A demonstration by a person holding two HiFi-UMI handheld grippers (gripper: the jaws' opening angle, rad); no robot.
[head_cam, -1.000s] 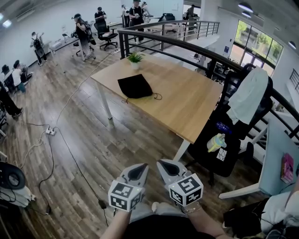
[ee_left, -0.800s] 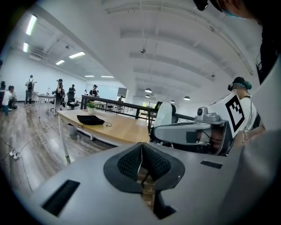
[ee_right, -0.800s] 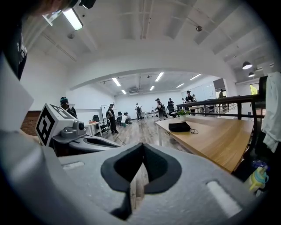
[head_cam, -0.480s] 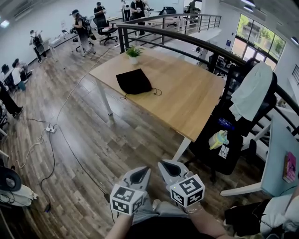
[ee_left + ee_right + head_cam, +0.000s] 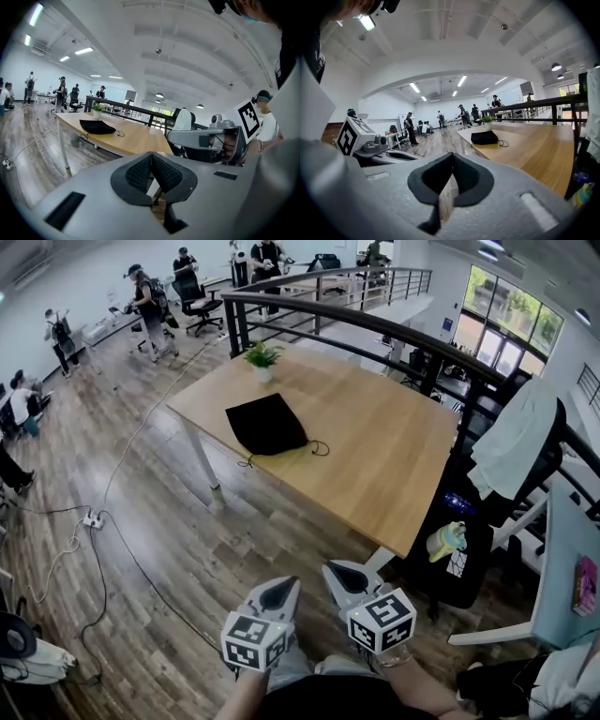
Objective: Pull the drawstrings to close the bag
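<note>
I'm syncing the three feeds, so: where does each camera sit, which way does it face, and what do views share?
Head view: on the person's head, looking steeply down over both forearms at the left gripper and right gripper, with the wooden table ahead.
Left gripper view: rides that gripper, looking along its shut jaws toward the table; the right gripper shows at right.
Right gripper view: likewise along its shut jaws; the left gripper shows at left.
Shared: all three show the black bag on the table.

bag [image 5: 266,424]: matt black cloth; table [image 5: 375,456]: smooth pale wood; floor [image 5: 178,549]: glossy wood planks
</note>
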